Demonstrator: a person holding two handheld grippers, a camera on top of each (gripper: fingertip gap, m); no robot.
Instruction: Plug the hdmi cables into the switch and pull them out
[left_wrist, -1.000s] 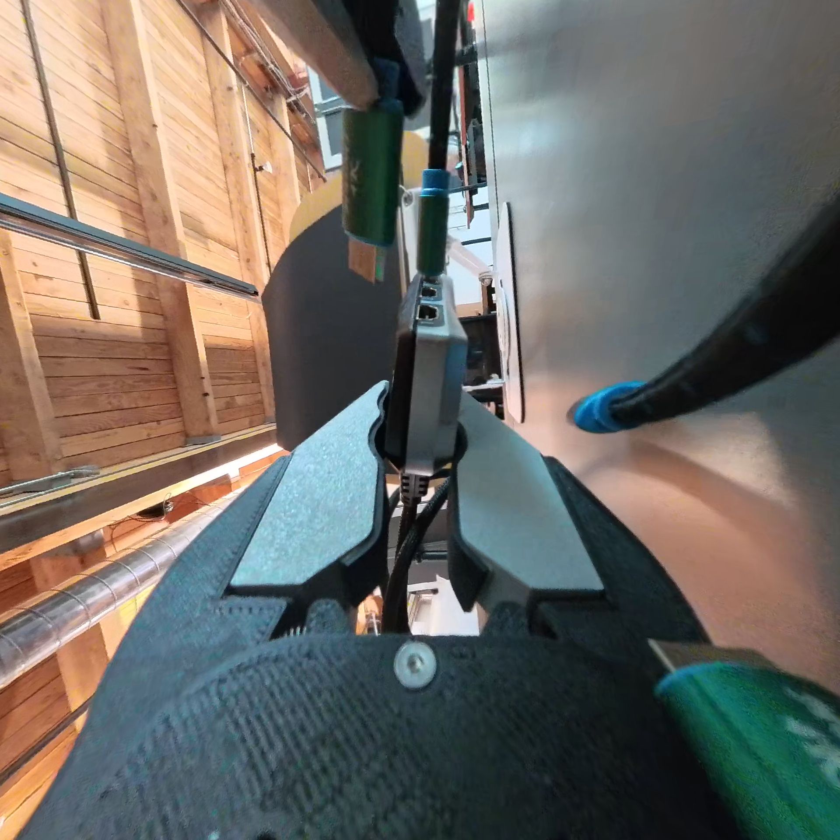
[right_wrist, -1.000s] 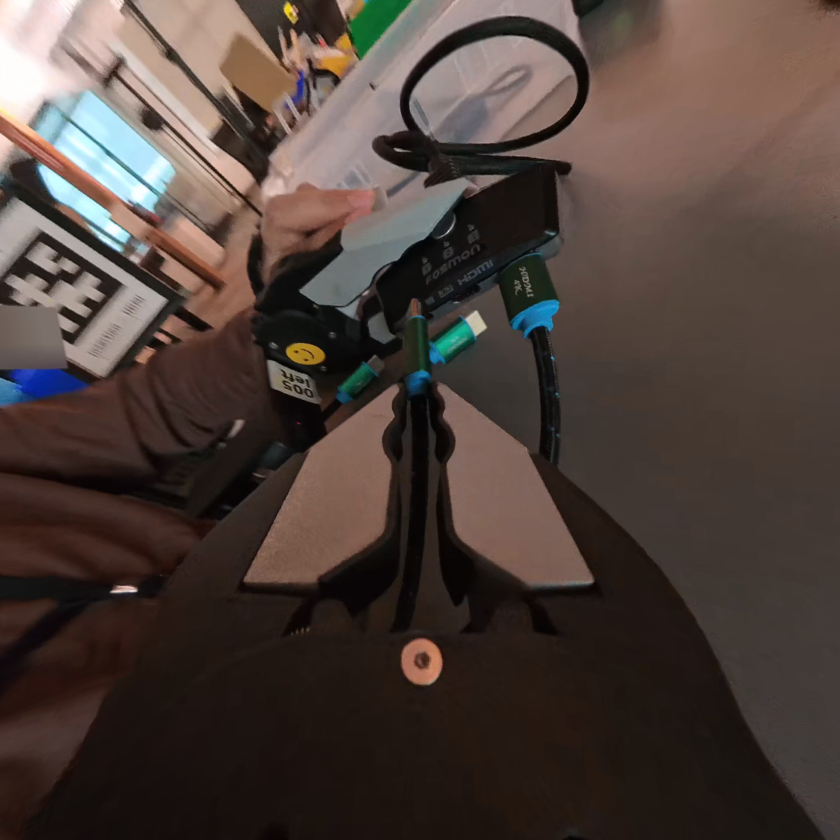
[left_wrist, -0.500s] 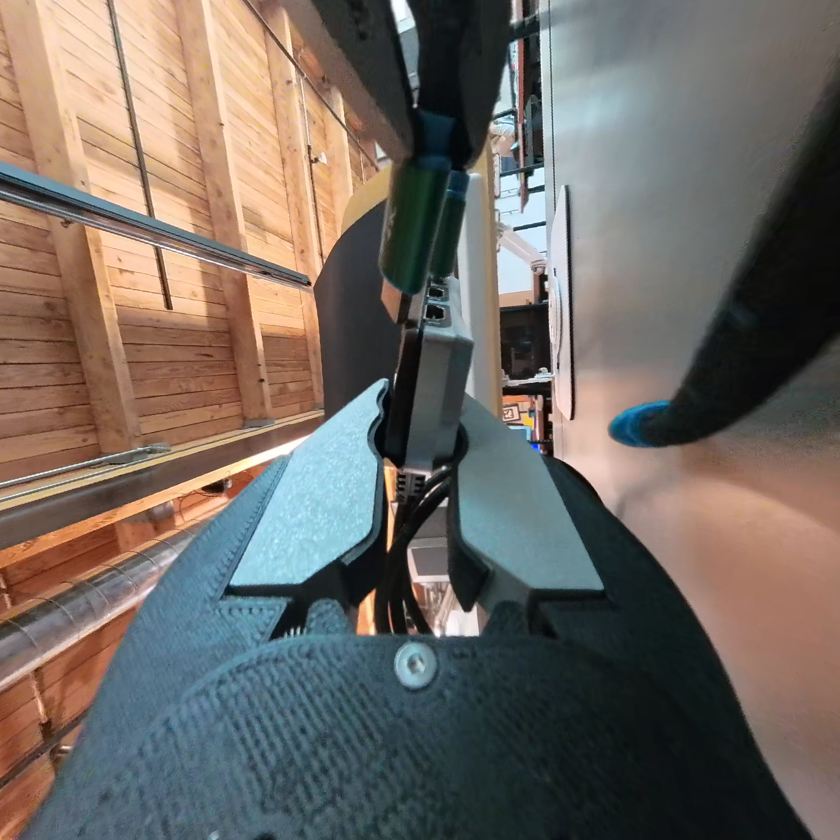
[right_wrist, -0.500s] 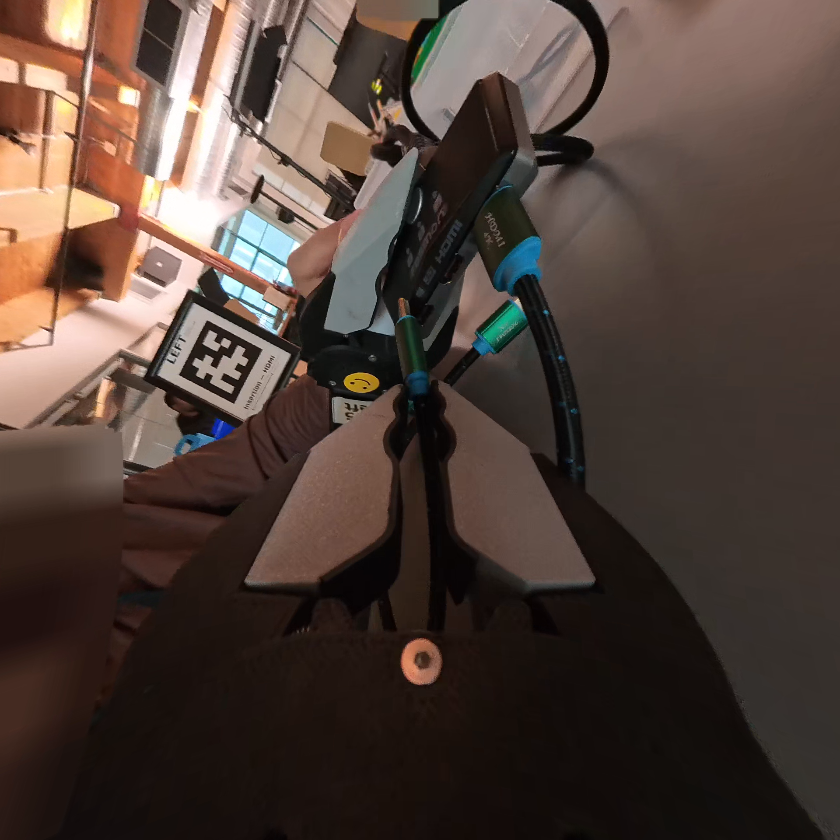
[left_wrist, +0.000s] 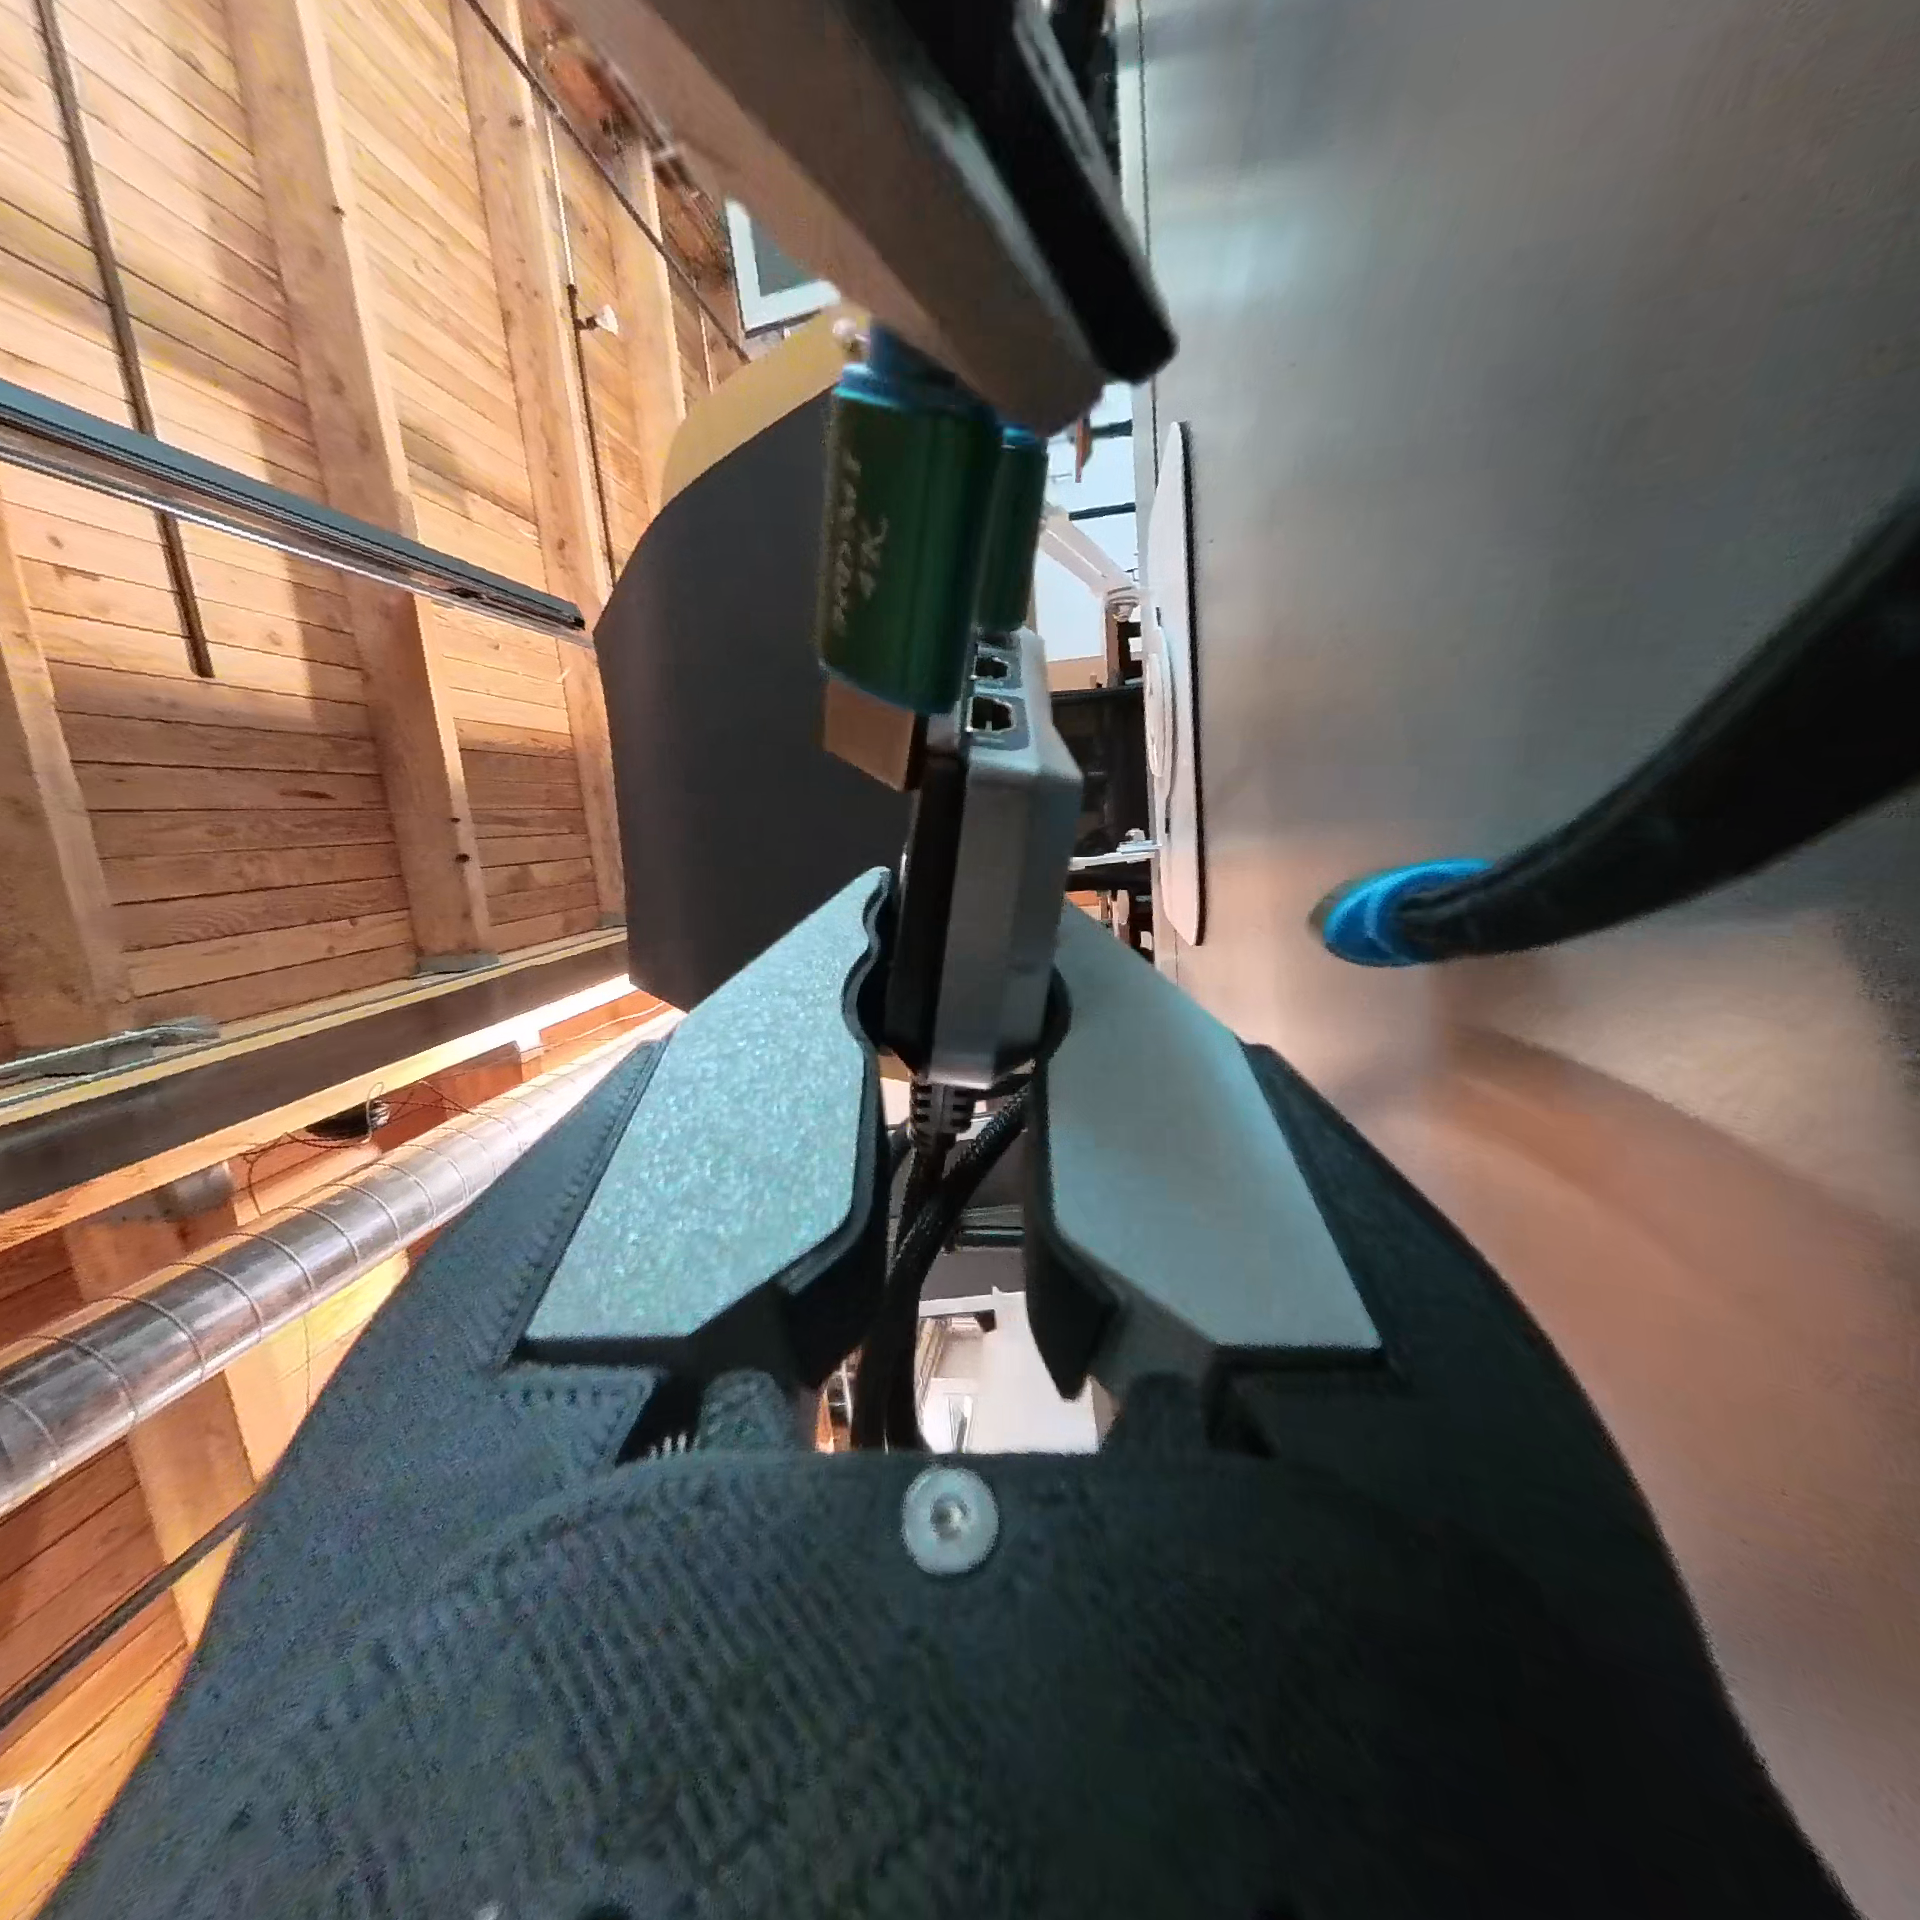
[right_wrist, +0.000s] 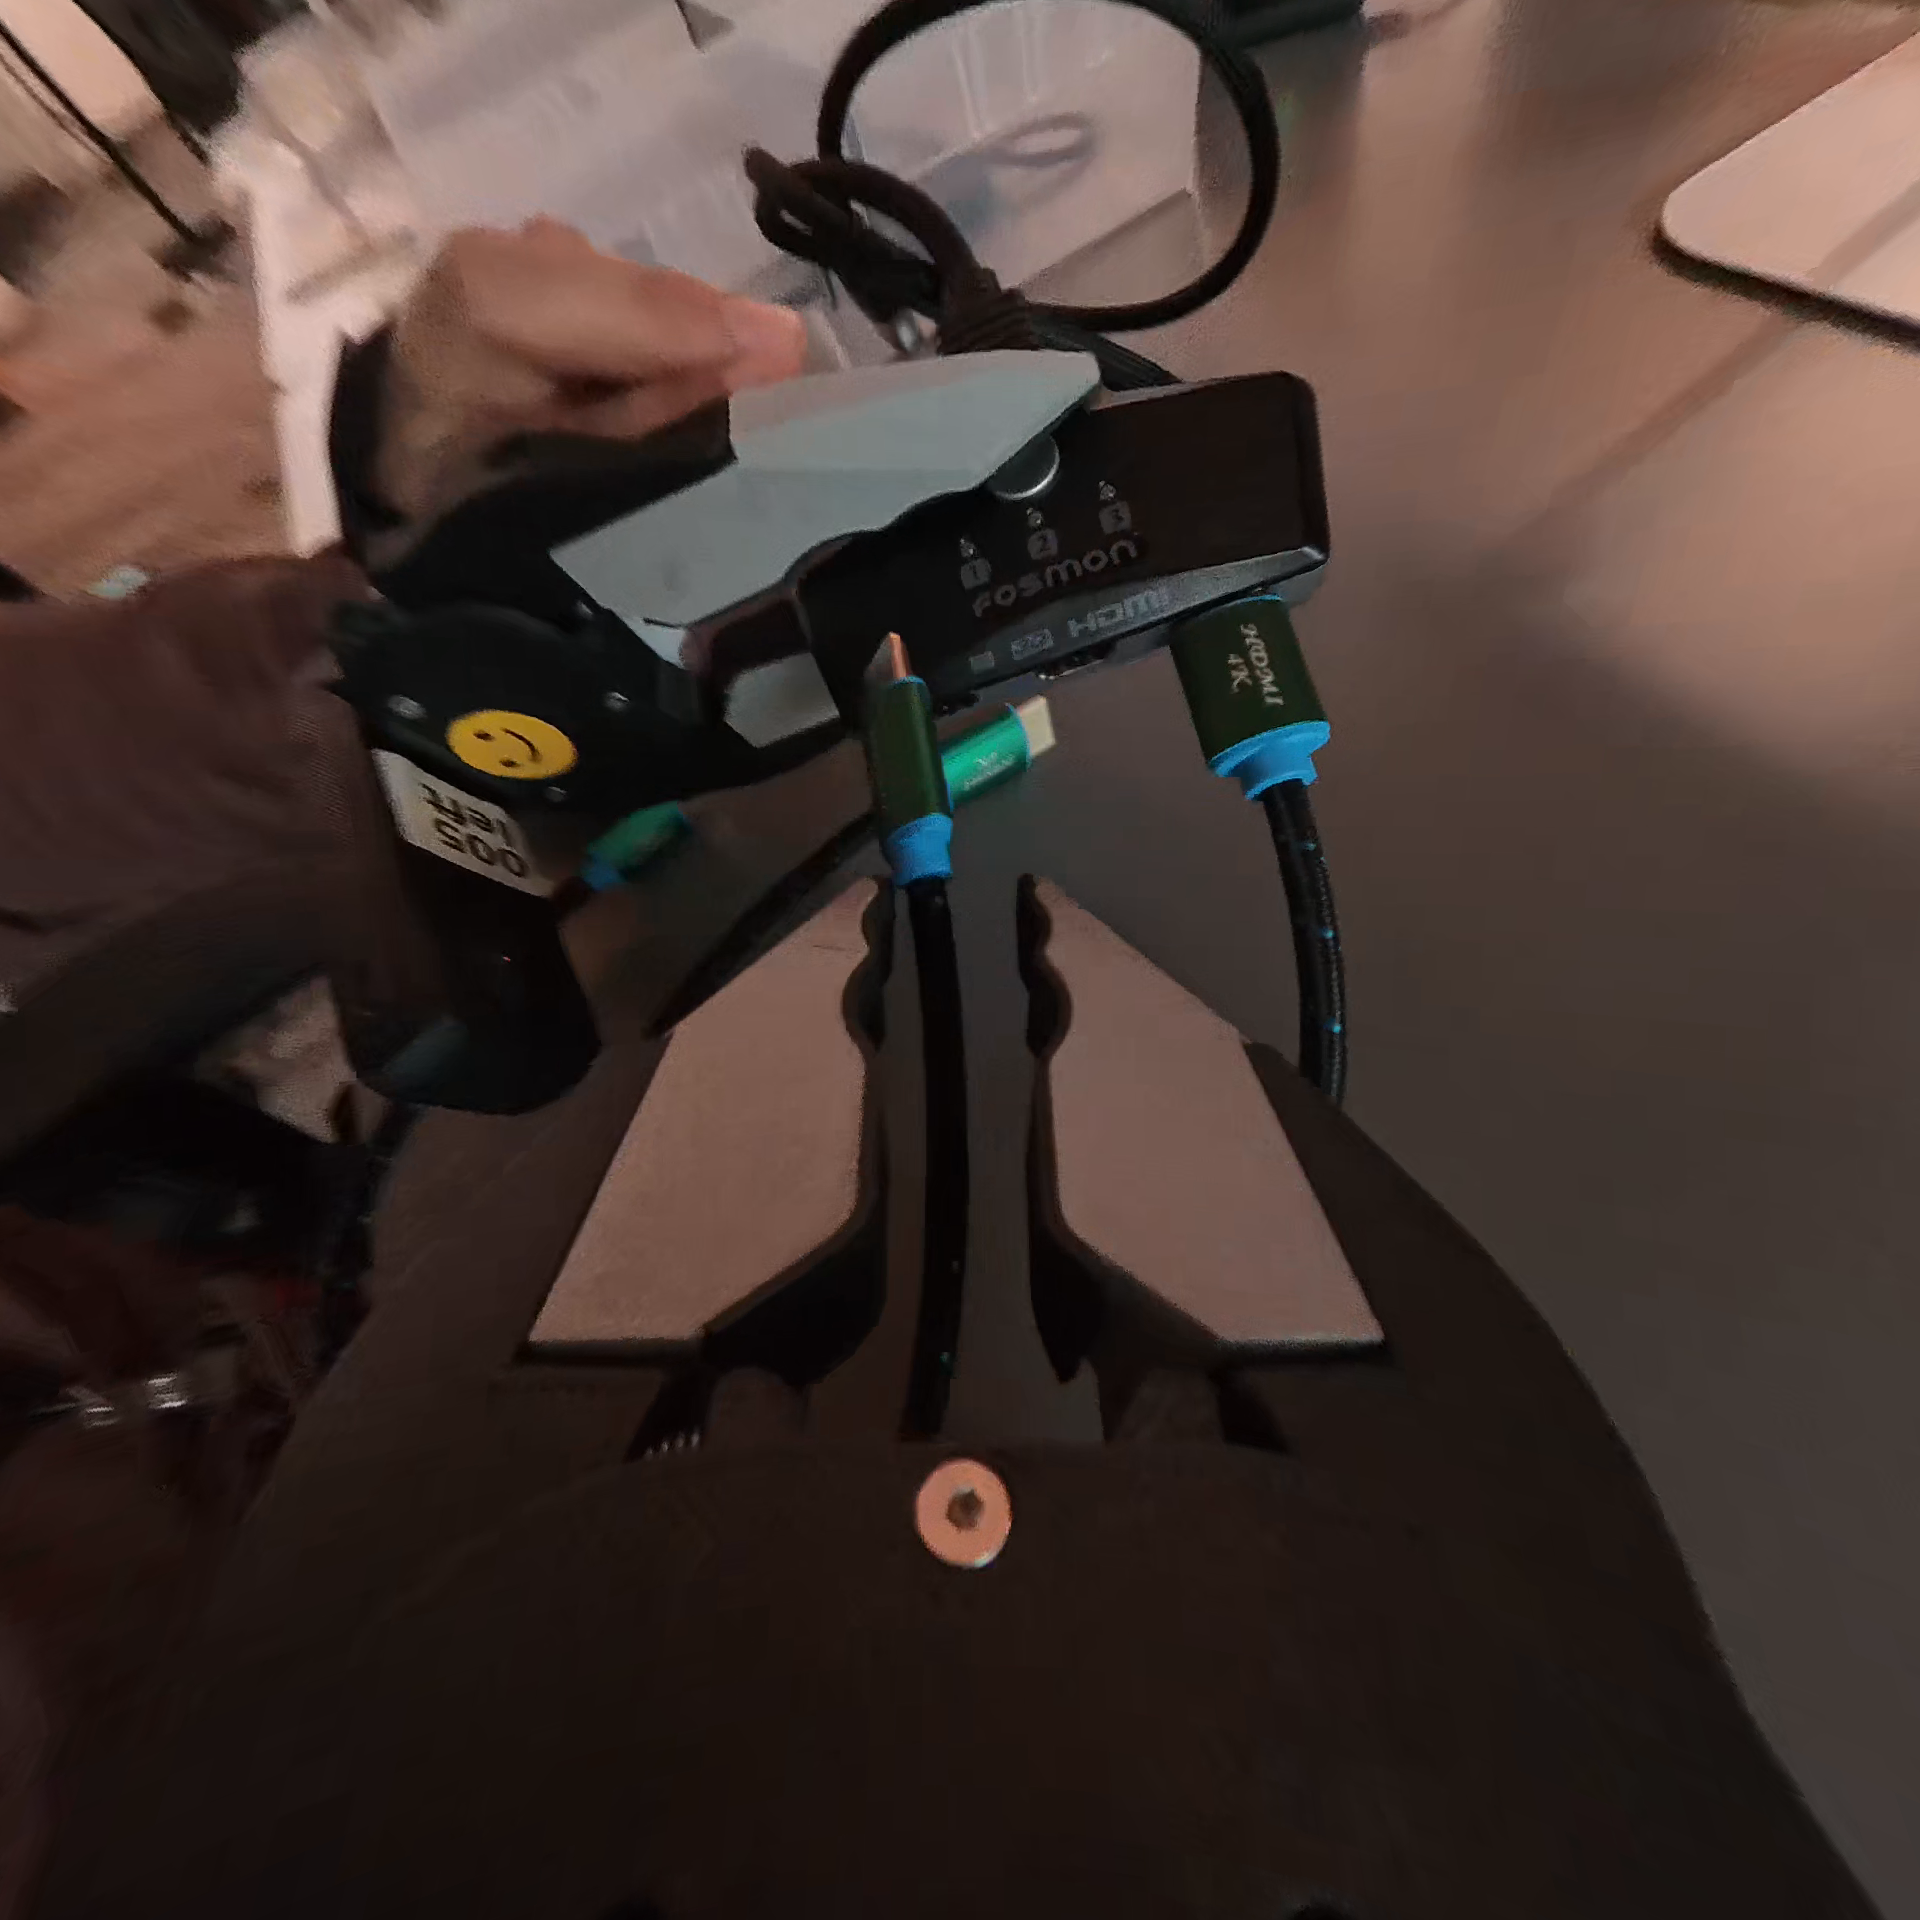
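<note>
Black switch (left_wrist: 977, 883) sits clamped in your left gripper (left_wrist: 971, 997); your right gripper (right_wrist: 956, 904) gapes, cable (right_wrist: 930, 1091) loose against one finger, plug (right_wrist: 906, 748) blurred.

right gripper (right_wrist: 956, 894): parted, black cable (right_wrist: 935, 1091) lying slack between | switch (right_wrist: 1101, 540): clamped by left gripper (right_wrist: 831, 551) | one plug (right_wrist: 1247, 696): seated

The switch (right_wrist: 1091, 540), cable plug (right_wrist: 1252, 681) and gripper sticker (right_wrist: 473, 831) bear writing.
</note>
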